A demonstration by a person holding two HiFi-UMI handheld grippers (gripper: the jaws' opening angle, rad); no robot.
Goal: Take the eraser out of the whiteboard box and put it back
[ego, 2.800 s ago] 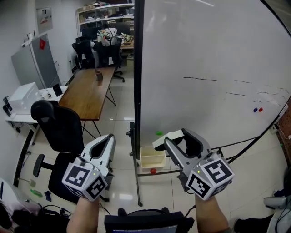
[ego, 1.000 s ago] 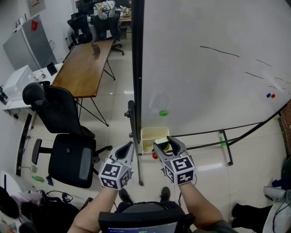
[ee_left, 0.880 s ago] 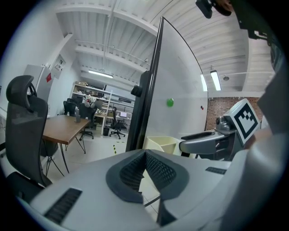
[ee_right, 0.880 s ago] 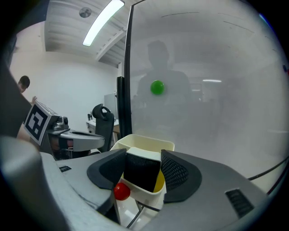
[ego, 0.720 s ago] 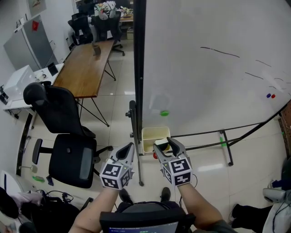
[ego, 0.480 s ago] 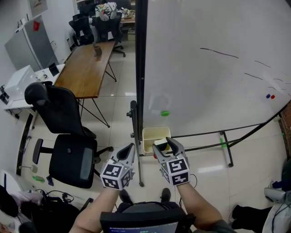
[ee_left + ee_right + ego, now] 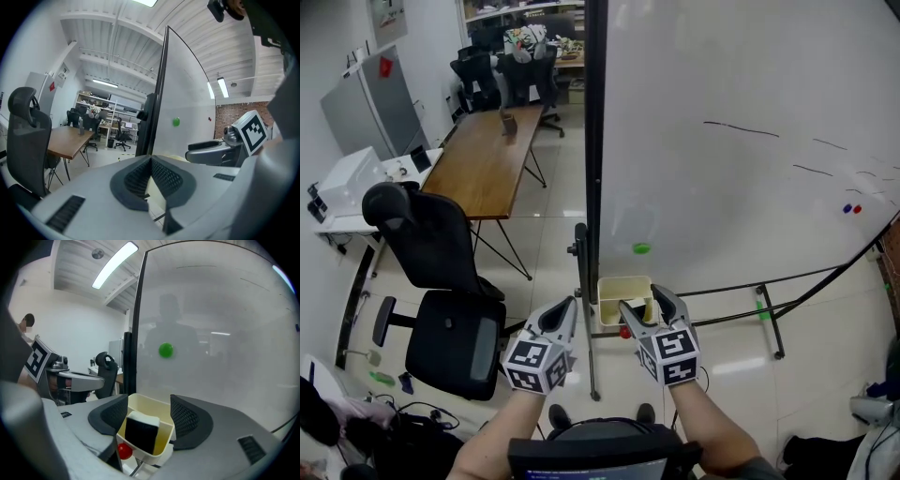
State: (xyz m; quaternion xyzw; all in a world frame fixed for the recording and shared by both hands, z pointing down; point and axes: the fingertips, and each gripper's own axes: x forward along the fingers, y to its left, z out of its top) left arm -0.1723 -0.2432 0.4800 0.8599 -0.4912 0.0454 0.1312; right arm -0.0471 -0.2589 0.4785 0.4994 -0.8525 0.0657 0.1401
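The eraser [image 7: 142, 431], black with a white back, stands on edge inside the cream whiteboard box [image 7: 161, 411] that hangs at the board's lower left corner. My right gripper [image 7: 149, 405] is just in front of the box. Its jaws are opening on either side of the eraser, and the pads are clear of it. In the head view the right gripper [image 7: 644, 302] covers the front of the box [image 7: 623, 285]. My left gripper [image 7: 563, 307] hangs to the left of the board's post, shut and holding nothing; its pads [image 7: 159, 176] meet at a point.
The whiteboard [image 7: 750, 141] rises behind the box, with a green magnet [image 7: 641, 248] above the box and a red ball [image 7: 123, 451] under it. Its dark post [image 7: 593, 141] stands between my grippers. A black office chair [image 7: 441, 281] and a wooden table [image 7: 487, 159] are on the left.
The right gripper carried the eraser down to the box and its jaws have spread, leaving the eraser in the box. Both grippers have risen slightly.
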